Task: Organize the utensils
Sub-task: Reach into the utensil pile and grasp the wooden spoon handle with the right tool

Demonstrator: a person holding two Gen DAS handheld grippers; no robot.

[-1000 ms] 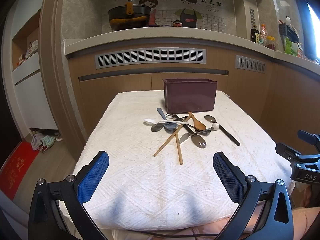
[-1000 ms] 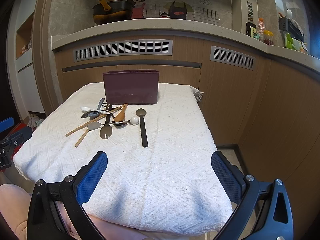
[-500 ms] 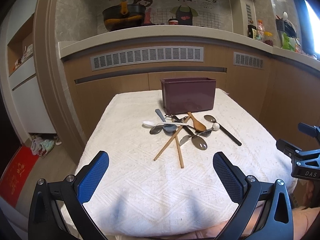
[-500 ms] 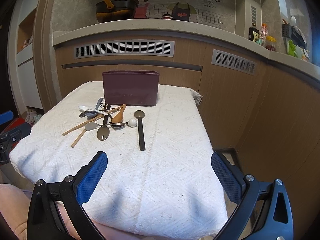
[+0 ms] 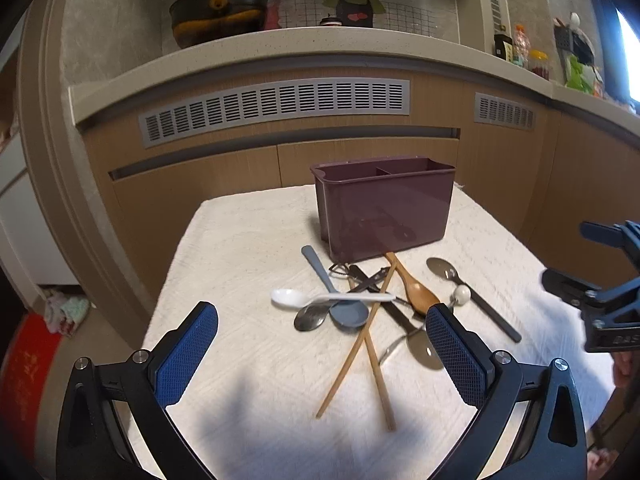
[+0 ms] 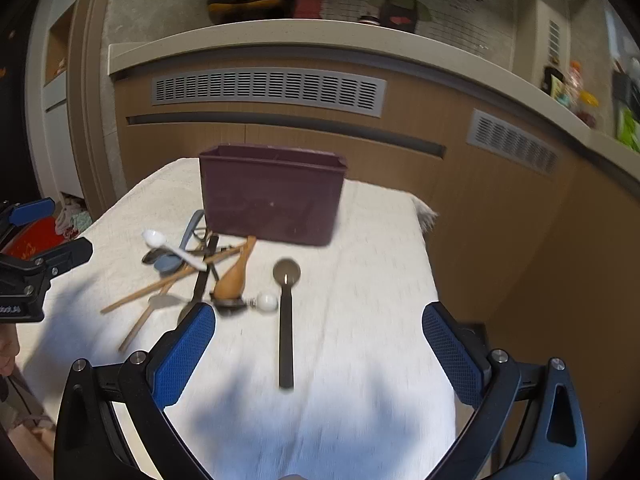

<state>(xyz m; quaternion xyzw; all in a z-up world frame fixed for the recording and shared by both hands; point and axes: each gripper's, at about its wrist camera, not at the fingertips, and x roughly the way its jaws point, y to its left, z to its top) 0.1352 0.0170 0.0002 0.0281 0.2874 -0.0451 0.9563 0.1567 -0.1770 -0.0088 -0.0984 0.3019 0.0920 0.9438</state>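
A dark purple utensil holder (image 5: 382, 208) with two compartments stands at the back of the cloth-covered table (image 5: 240, 248); it also shows in the right wrist view (image 6: 272, 194). In front of it lies a pile: a white spoon (image 5: 320, 299), a grey spoon (image 5: 344, 308), a wooden spoon (image 5: 414, 288), two chopsticks (image 5: 360, 344) and metal spoons. A black-handled spoon (image 6: 286, 320) lies apart to the right. My left gripper (image 5: 320, 356) is open and empty, just short of the pile. My right gripper (image 6: 316, 354) is open and empty above the black-handled spoon.
A wooden cabinet front with grey vents (image 5: 272, 108) runs behind the table under a counter holding a black pot (image 5: 218, 16). The table's right edge (image 6: 430, 280) drops beside cabinets. A red mat (image 5: 28, 364) lies on the floor at left.
Both grippers have moved forward toward the utensils, which now appear larger and closer. The jaws stay open. The utensils have not moved.
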